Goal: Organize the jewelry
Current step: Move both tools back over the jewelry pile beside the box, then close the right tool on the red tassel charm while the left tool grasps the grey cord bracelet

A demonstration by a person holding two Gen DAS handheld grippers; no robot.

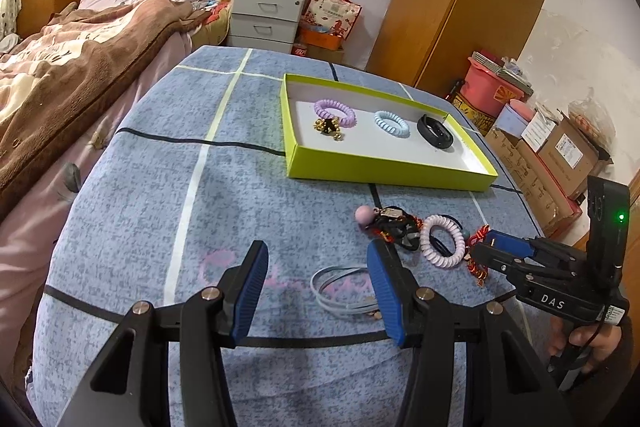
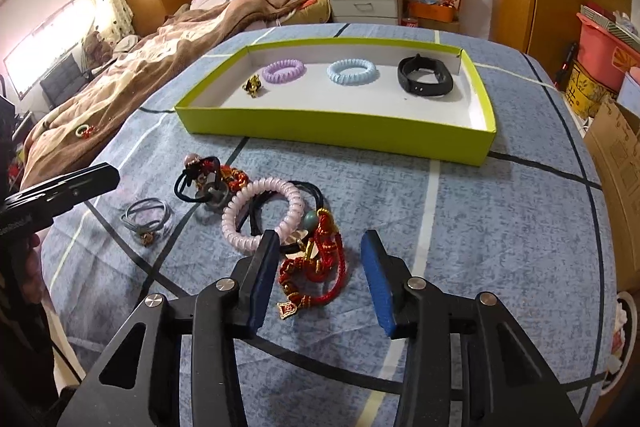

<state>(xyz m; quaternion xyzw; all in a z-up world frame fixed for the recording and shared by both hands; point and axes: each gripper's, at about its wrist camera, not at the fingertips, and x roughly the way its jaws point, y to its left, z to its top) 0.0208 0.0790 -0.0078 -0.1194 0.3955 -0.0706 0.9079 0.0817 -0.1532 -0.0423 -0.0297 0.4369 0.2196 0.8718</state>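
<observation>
Jewelry waits in two groups on the blue patterned cloth of the desk (image 2: 500,211): some pieces already lie in the shallow lime-green cardboard tray (image 2: 336,127), and a loose heap lies nearer the camera. Going left to right in the right wrist view, the left tool (image 1: 316,291) reaches in from the left edge, its blue pads spread wide with nothing between them, over a thin grey-blue elastic band with a small charm (image 2: 146,217). Next comes a black hair tie knotted with a pink bead and metal charm (image 2: 202,183), then a pale pink coiled spiral hair tie (image 2: 262,213), then a red braided cord bracelet with a gold pendant (image 2: 316,273). The right tool (image 2: 320,279) straddles that red bracelet, jaws part open and the pads not yet pressing on it. In the tray sit a small gold-and-black charm (image 2: 253,85), a lilac spiral tie (image 2: 284,70), a light blue spiral tie (image 2: 352,71) and a black wristband (image 2: 426,77). The step in hand looks like picking up the red bracelet; next, the right tool would need to lower, close on the cord without snagging the pink coil touching it, and carry it to the tray.
</observation>
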